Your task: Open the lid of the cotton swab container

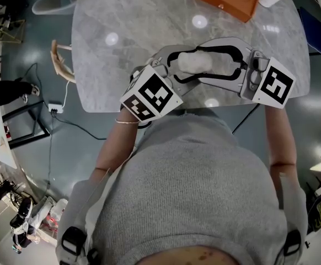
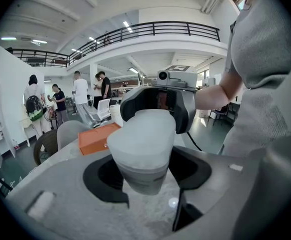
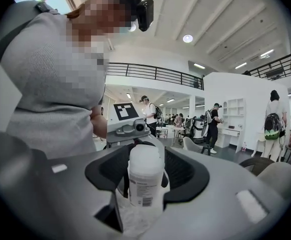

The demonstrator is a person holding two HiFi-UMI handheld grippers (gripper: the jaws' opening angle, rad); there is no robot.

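While the cotton swab container [image 2: 143, 156] is pinched between the jaws of the left gripper [image 2: 145, 173], it is also flanked by the spread, untouching jaws of the right gripper [image 3: 145, 176]. The lid [image 3: 145, 158] appears unopened. A firm closing on it, then a pull away, is called for next.

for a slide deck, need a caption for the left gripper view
Left gripper holds the cotton swab container; the open right gripper faces it.

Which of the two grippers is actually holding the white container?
The left gripper: its jaws pinch the cotton swab container, while the right gripper has jaws wide apart, not touching it.
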